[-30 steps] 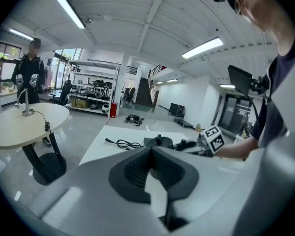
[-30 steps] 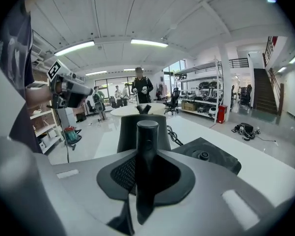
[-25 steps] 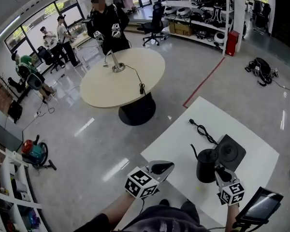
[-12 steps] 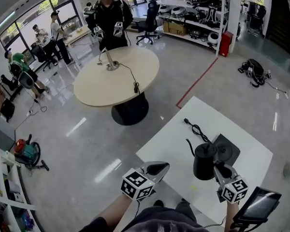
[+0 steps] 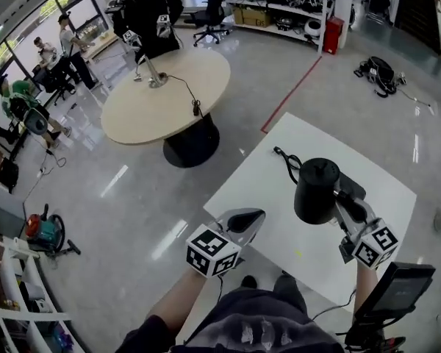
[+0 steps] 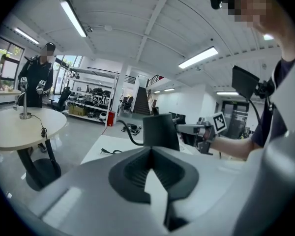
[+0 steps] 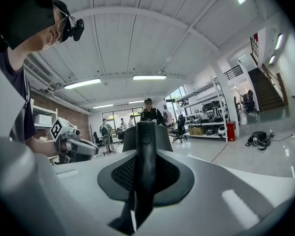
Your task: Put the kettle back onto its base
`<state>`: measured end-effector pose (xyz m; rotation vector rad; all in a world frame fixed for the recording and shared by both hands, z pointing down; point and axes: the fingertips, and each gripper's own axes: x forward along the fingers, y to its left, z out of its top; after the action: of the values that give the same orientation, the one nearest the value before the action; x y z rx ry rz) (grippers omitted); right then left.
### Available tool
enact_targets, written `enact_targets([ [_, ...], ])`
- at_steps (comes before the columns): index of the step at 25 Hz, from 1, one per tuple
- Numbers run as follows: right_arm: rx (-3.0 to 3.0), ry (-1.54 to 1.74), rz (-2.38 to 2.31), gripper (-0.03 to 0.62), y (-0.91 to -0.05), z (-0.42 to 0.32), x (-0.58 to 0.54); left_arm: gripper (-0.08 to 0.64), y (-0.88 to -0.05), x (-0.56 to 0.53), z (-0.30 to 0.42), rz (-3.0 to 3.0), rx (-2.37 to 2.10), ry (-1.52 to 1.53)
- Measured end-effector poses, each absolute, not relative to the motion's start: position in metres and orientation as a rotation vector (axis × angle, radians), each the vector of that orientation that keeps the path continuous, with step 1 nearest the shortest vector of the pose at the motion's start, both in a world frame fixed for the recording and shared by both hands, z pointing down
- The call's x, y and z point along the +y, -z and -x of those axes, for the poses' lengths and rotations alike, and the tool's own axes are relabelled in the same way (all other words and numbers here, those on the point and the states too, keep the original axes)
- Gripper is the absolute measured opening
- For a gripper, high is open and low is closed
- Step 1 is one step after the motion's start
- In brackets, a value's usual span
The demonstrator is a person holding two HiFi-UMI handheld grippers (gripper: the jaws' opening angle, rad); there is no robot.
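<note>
The black gooseneck kettle hangs in the air above the white table. My right gripper is shut on its handle, which stands upright between the jaws in the right gripper view. The dark base shows only as a sliver behind the kettle and the gripper, and its black cord trails toward the far corner of the table. My left gripper hovers at the table's near-left edge, shut and holding nothing. It points at the kettle.
A round beige table stands on the floor beyond, and a person in black stands behind it. A small screen on a mount sits at the near right. A black bag lies on the floor at the far right.
My right gripper has lifted the kettle well up off the table. The left gripper has risen slightly and stays near the table's front-left edge.
</note>
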<state>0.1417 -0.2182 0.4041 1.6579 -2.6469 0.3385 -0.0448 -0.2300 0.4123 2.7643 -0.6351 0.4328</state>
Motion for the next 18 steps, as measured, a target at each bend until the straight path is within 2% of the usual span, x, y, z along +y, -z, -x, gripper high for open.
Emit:
enact_targets([
  [7, -2.634, -0.330, -1.676, 0.051, -0.398, -0.192, -0.241, 0.002, -0.403, -0.241, -0.004, -2.757, -0.642, -0.430],
  [18, -2.569, -0.395, -1.748, 0.051, -0.452, -0.277, -0.258, 0.001, -0.443, -0.248, -0.054, -2.688, -0.653, -0.521],
])
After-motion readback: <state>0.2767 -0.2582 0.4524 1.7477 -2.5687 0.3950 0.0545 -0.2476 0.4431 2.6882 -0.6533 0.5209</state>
